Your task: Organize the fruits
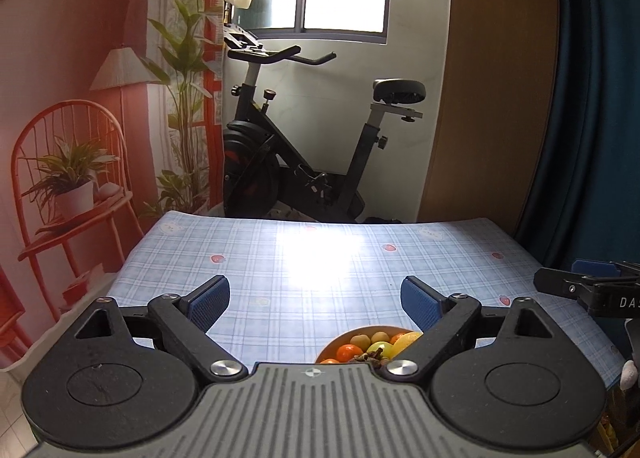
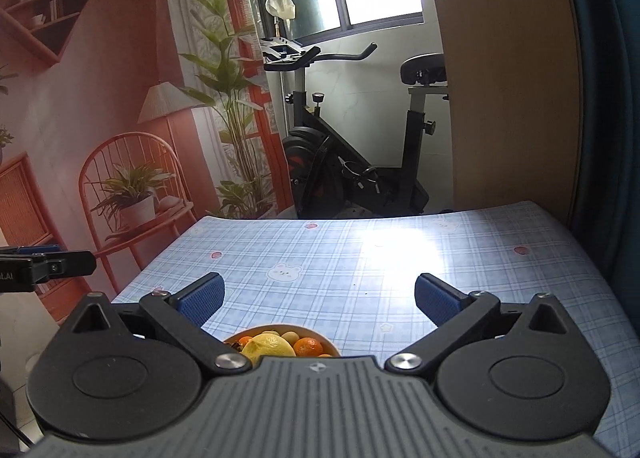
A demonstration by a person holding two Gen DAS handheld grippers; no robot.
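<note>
Both tools are spread wide, nothing gripped: left tool [image 1: 316, 300], right tool [image 2: 320, 300]. Fruit bowl [image 2: 330, 344] is seen at bottom centre on the worktop [image 2: 400, 258], holding lemon [image 2: 266, 346] and tangerines [image 2: 308, 346]. Fruit looks gathered; remaining worktop should be checked for strays before backing off.

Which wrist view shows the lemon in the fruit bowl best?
The right wrist view: the lemon sits front and centre in the bowl, its rounded top in view. In the left wrist view only a yellow sliver shows beside a finger of the hand-held gripper.
</note>
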